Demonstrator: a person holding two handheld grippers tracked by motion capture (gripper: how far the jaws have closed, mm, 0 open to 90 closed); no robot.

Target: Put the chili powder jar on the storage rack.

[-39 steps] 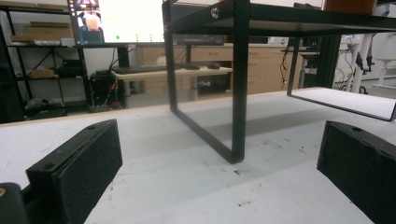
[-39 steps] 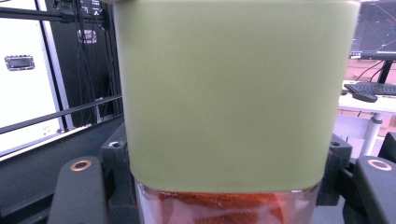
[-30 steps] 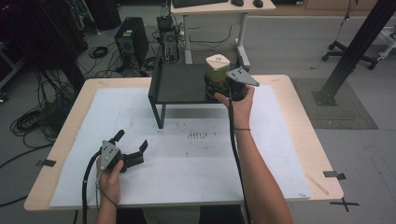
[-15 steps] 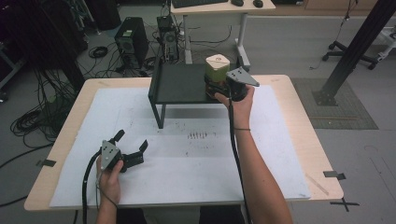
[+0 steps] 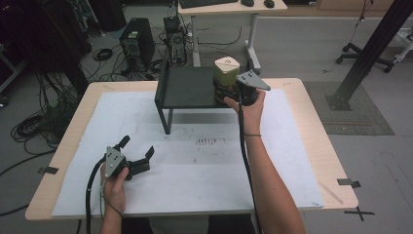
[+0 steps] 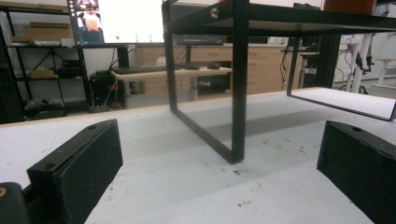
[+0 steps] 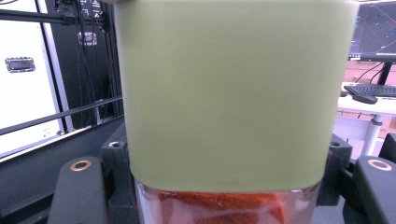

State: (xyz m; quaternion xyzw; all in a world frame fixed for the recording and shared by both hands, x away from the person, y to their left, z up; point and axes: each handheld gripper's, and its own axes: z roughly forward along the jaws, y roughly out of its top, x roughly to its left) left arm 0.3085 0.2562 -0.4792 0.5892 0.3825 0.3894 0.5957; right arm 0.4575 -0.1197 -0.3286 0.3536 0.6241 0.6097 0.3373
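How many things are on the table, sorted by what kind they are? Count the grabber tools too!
Black shelf racks: 1
Jars with a green lid, held on the rack: 1
Grippers, the left gripper and the right gripper: 2
White table mats: 1
Total: 5
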